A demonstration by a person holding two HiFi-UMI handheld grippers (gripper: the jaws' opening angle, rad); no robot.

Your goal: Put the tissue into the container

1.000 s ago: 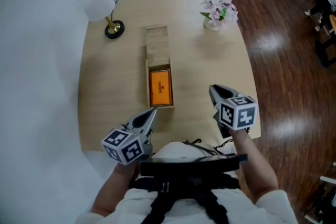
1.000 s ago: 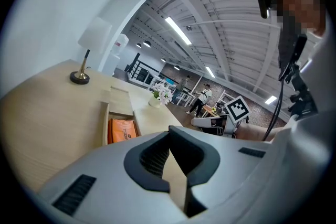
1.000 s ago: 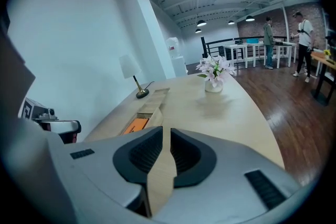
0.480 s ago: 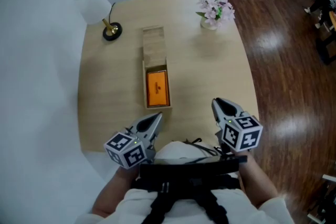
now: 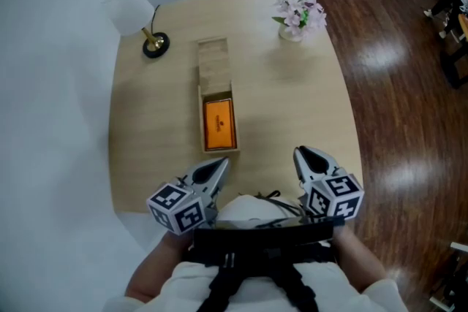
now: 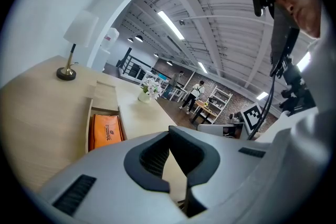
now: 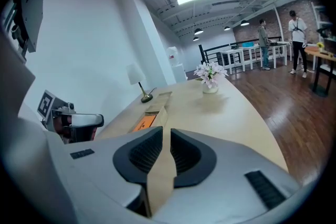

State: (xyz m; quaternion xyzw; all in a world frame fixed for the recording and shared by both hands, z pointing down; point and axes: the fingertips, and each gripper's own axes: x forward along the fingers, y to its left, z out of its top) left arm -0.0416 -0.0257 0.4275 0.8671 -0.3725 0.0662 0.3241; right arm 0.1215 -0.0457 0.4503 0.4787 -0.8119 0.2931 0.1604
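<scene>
one orange tissue pack (image 5: 220, 123) lies inside the open wooden container (image 5: 202, 120) at the centre of the desk (image 5: 292, 99), so the task looks done. at most the wooden cover (image 5: 214, 63) over its upper half may be left to close. both grippers hang at the bottom of the frame, well apart from the container. the left gripper (image 5: 219, 166) is fully closed and empty; the right gripper (image 5: 303, 154) is closed to a thin slit and holds nothing.
</scene>
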